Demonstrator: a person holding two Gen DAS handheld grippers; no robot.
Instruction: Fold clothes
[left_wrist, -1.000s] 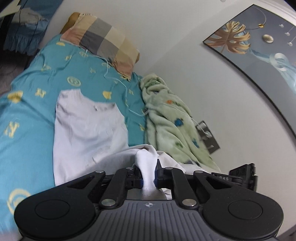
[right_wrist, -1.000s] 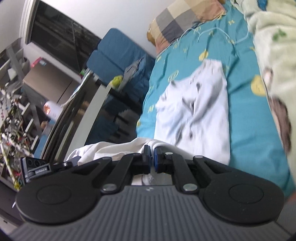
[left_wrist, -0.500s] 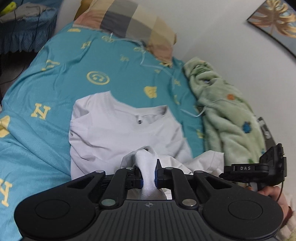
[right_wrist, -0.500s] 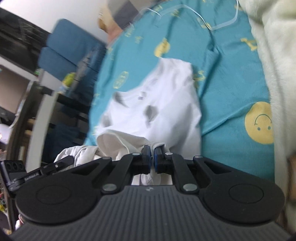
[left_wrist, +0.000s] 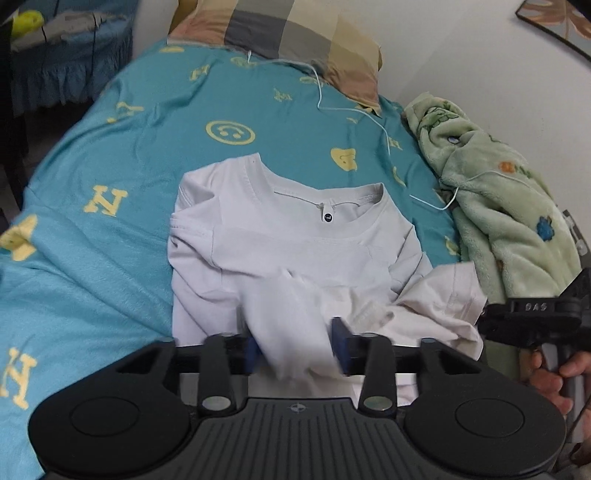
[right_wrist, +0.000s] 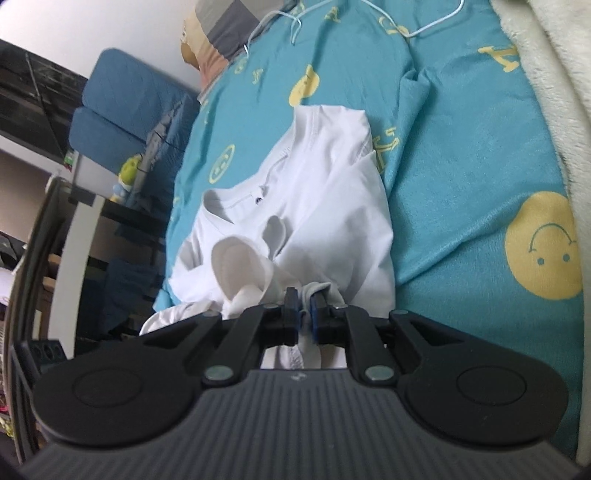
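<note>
A white T-shirt (left_wrist: 295, 236) lies on the teal bed sheet (left_wrist: 110, 147), collar toward the pillow, its lower part folded up over the chest. My left gripper (left_wrist: 295, 349) is open, with a loose blurred bunch of the shirt's hem between its blue pads. My right gripper (right_wrist: 303, 319) is shut on a fold of the same white T-shirt (right_wrist: 332, 192) at the shirt's right side. The right gripper's body also shows in the left wrist view (left_wrist: 535, 317), held by a hand.
A checked pillow (left_wrist: 306, 40) lies at the bed's head. A green fleece blanket (left_wrist: 498, 206) is bunched along the wall at the right. A thin white cable (left_wrist: 351, 110) runs across the sheet. A blue chair (right_wrist: 122, 122) and a desk stand left of the bed.
Both grippers carried the shirt's hem up toward the collar and lowered it. The left gripper's jaws have opened and the cloth is slipping free. The right stays clamped.
</note>
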